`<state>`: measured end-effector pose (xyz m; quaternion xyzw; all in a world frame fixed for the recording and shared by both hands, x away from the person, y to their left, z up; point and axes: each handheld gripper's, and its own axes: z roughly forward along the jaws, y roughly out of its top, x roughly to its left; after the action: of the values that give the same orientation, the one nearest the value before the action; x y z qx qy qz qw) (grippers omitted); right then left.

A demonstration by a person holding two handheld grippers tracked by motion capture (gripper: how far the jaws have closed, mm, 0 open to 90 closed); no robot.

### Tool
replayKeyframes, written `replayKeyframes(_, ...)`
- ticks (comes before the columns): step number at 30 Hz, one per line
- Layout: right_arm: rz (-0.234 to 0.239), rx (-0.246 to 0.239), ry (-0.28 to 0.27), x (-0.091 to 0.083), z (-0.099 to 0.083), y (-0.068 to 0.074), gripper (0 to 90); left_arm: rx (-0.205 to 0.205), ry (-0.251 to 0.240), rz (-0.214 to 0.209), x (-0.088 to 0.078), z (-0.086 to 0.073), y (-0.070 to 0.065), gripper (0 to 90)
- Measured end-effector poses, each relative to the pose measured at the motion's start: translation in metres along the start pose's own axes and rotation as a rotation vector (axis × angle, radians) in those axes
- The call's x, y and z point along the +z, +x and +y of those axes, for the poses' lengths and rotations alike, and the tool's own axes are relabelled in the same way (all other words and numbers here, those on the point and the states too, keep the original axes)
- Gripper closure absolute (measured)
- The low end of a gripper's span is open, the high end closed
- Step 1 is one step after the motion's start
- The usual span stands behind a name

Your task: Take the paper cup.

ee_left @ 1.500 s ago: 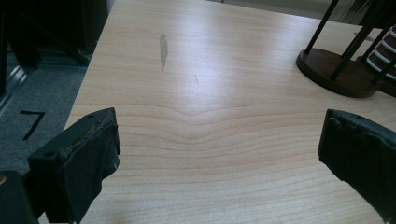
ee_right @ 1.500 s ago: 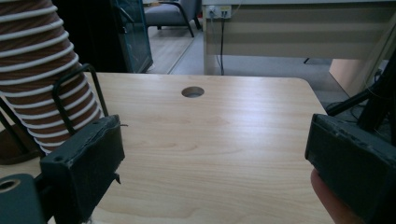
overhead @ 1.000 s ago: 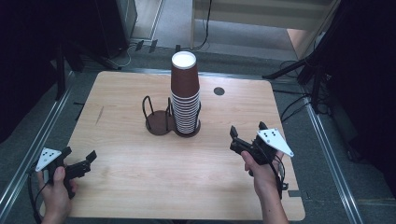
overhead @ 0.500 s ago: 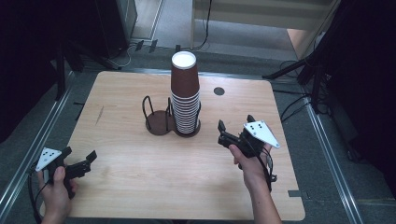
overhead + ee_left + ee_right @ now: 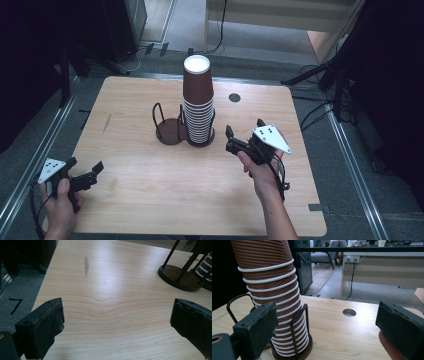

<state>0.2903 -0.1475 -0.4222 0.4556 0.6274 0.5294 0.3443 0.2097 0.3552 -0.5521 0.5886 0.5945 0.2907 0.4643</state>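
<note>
— So, what stands around the right claw (image 5: 244,133)?
— A tall stack of cups (image 5: 198,102) sits near the middle of the worktop (image 5: 150,200), just ahead and to the left of it. The stack fills one bay of a dark holder (image 5: 172,131) with two round bases and thin wire hoops; the other bay is bare. The claw is near the stack but apart from it, jaws spread wide with nothing between them.
— Anything in its way?
— From the right gripper view, a wire hoop (image 5: 298,330) rises in front of the lower cups (image 5: 272,290), and the stack leans slightly.
— What are the cups like?
— Brown, ribbed paper with white rolled rims that show as rings down the stack; the top one is white inside.
— And the left claw (image 5: 85,173)?
— It is at the near left corner, well apart from the holder, jaws also wide open and empty. Its own view shows pale wood grain with a grey smear (image 5: 86,265).
— Other marks?
— A round hole (image 5: 234,97) in the worktop, beyond the right claw.
</note>
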Motion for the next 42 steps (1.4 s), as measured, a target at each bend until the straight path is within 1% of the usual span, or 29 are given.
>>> replayKeyframes(7,0.021,-0.001,0.002,0.006,0.003,0.010,3.6,-0.006,-0.002,-0.002,0.000,0.000,0.000,0.0)
replayKeyframes(31,0.061,-0.022,-0.001,0.019,0.012,0.032,3.4,-0.009,0.001,-0.009,0.000,0.000,0.001,0.0)
replayKeyframes(42,0.080,-0.021,0.001,0.024,0.014,0.041,3.3,-0.009,0.001,-0.012,0.000,0.000,0.001,0.0)
